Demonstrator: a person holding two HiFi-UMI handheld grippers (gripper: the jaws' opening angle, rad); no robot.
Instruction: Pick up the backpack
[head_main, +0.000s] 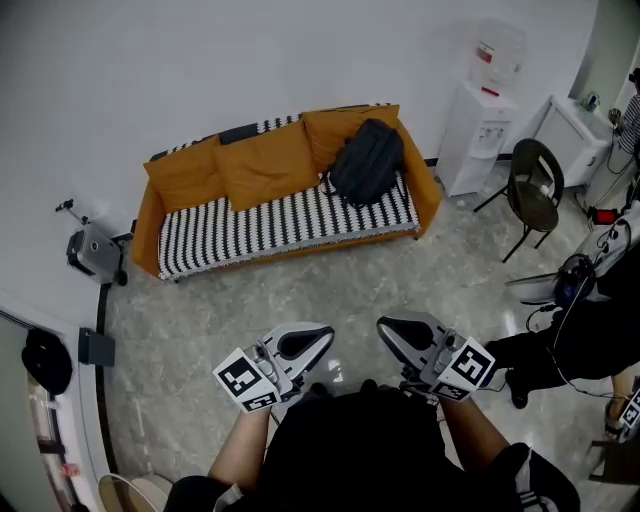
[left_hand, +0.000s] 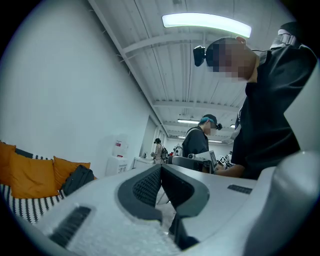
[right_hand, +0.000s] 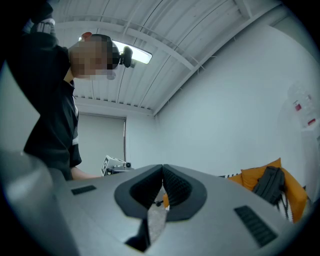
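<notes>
Hovering side by side, left gripper (head_main: 322, 337) and right gripper (head_main: 385, 330), jaws together.

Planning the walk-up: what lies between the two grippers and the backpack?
Head view: ahead of the left gripper and right gripper, bare floor, then the striped seat of the sofa, where the backpack sits.

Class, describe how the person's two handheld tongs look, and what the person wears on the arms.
The left tongs and right tongs are pale grey rounded shells with black ribbed pads inside. Each carries a white cube printed with black square markers. The person wears a black short-sleeved top.
</notes>
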